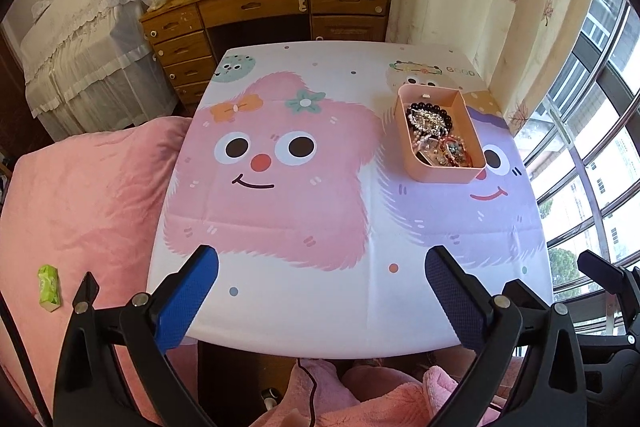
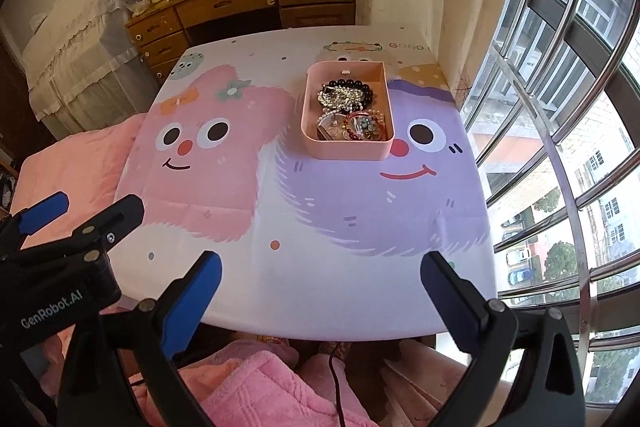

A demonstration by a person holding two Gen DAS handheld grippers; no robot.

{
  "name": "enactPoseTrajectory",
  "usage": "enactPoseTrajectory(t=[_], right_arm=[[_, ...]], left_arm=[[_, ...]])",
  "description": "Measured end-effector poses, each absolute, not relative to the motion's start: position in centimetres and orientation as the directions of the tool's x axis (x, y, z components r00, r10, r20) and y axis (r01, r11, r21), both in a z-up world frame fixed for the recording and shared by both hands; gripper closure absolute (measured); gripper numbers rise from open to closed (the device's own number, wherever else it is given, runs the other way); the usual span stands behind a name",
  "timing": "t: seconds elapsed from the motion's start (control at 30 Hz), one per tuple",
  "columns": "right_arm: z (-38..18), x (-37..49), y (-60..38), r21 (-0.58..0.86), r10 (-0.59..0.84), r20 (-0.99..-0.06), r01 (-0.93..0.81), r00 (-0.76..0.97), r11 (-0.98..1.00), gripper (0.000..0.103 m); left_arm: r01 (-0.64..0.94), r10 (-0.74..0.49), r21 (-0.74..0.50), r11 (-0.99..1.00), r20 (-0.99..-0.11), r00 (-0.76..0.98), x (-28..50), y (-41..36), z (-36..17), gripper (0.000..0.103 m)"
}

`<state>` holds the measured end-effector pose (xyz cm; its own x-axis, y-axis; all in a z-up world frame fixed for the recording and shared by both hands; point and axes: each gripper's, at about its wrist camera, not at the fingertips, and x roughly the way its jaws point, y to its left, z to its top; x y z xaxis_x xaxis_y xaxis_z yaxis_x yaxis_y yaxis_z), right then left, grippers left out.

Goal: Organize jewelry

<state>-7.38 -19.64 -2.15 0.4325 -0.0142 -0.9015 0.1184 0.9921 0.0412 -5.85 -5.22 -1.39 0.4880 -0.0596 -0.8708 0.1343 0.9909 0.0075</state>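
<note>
A pink rectangular box (image 1: 444, 174) stands on the far right of the cartoon tablecloth (image 1: 296, 211); it also shows in the right wrist view (image 2: 346, 150). It holds a heap of jewelry (image 1: 434, 135): a black bead bracelet (image 2: 360, 85), pearl and silver chains, red bead bracelets. My left gripper (image 1: 322, 259) is open and empty over the table's near edge. My right gripper (image 2: 320, 267) is open and empty, also at the near edge, beside the left one. Both are well short of the box.
A pink blanket (image 1: 80, 195) lies left of the table with a green packet (image 1: 49, 285) on it. A wooden desk (image 1: 272, 3) stands behind. Curtain and barred window (image 2: 560, 107) are on the right. Pink fabric and a black cable (image 2: 336, 379) lie below.
</note>
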Motion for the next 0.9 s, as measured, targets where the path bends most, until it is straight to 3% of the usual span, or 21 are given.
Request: enactPoseTrajectory(t=[0.9], right_arm=[[-2.12,-6.36,-20.0,0.03,-0.022,-0.904,0.115,0.427,0.993,0.0]], left_arm=[[0.14,-0.06,0.013,0.99,-0.861,0.506,-5.26,-5.52,-0.96,0.001]])
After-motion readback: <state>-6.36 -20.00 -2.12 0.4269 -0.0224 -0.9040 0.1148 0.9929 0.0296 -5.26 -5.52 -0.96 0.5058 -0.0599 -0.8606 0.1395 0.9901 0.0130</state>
